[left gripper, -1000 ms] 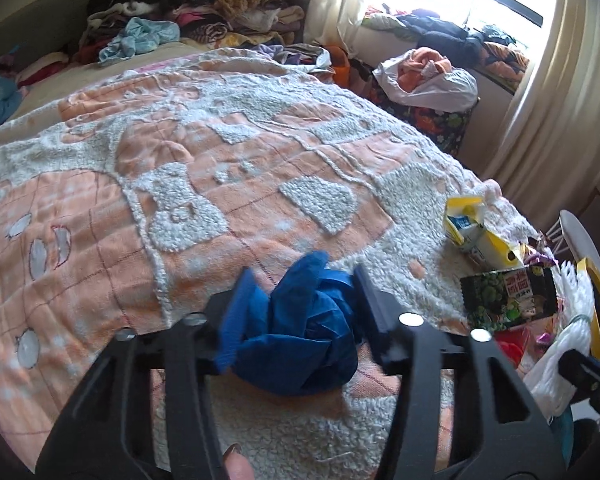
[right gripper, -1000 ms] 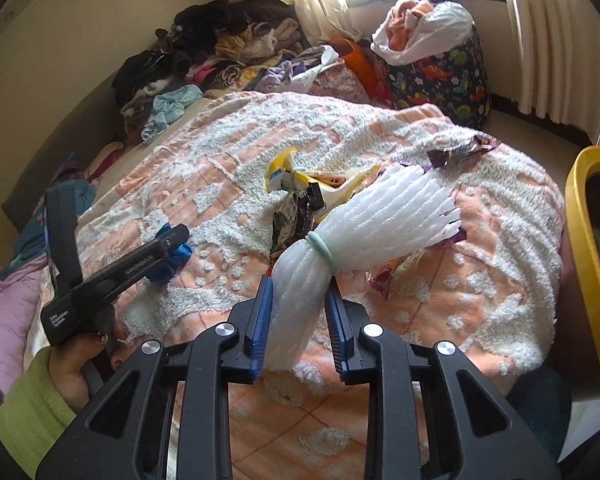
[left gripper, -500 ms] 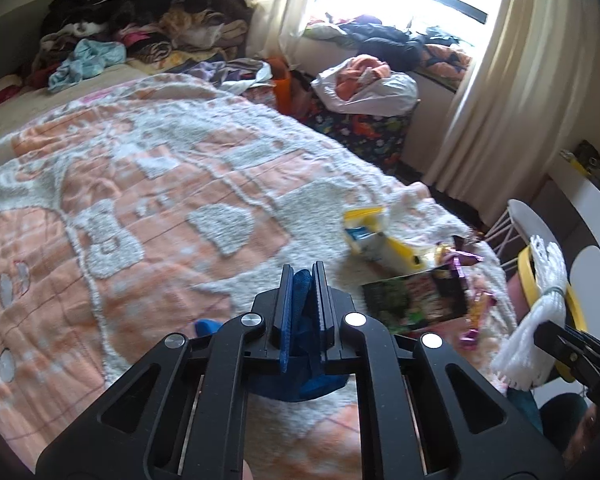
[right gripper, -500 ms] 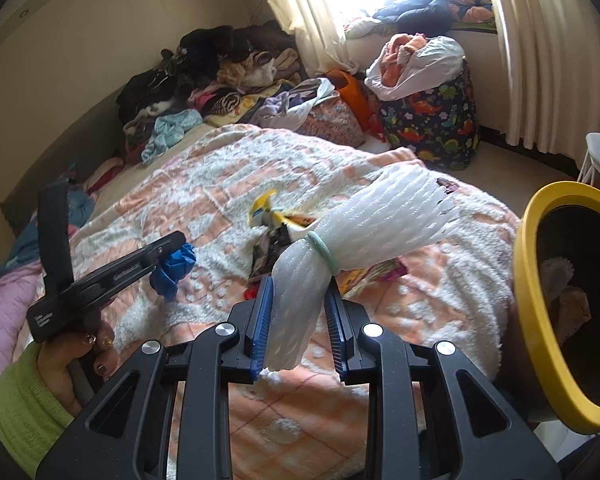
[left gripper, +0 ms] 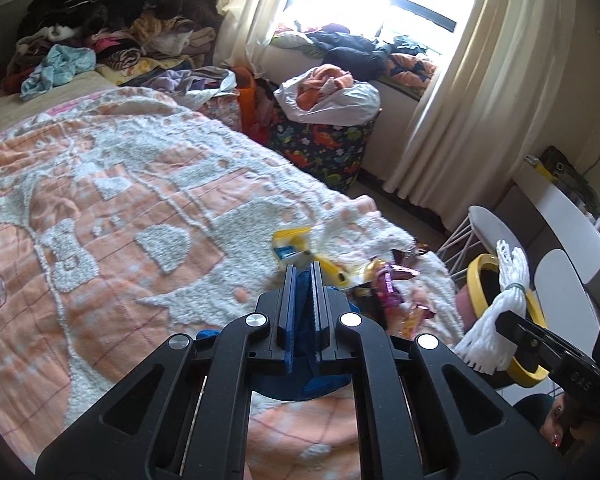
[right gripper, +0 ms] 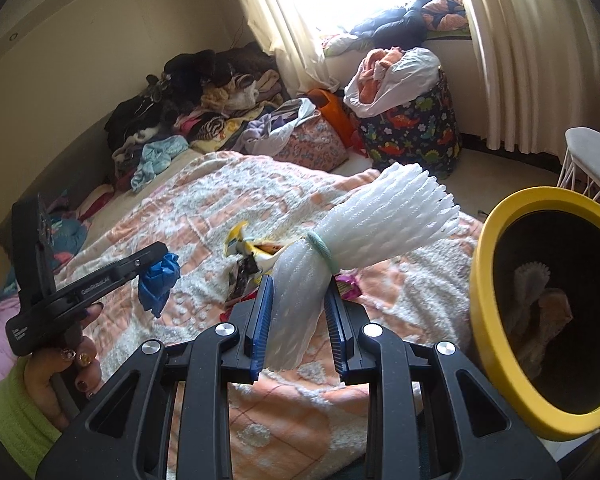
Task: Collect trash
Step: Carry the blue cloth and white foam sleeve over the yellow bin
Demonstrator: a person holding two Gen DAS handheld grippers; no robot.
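Left gripper point(left gripper: 302, 280) is clamped on a crumpled blue glove point(right gripper: 158, 280), lifted clear of the bed point(left gripper: 100, 208); right gripper point(right gripper: 298, 300) pinches a banded white foam net point(right gripper: 364, 232) near its tail, beside the yellow-rimmed bin point(right gripper: 496, 216). Both look light, soft and compressible, so I judge a firm mid-bunch pinch suffices. Lettering on the left gripper's body is too blurred to read.

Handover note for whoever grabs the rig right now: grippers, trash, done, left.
Left gripper: shut on the blue crumpled wad, lifted off the blanket.
Right gripper: shut on the white foam net bundle, beside the yellow-rimmed bin.
Done: both pieces picked up; some trash already lies in the bin.
Left: drop both in the bin, then collect the yellow carton and the wrappers near the bed's edge.
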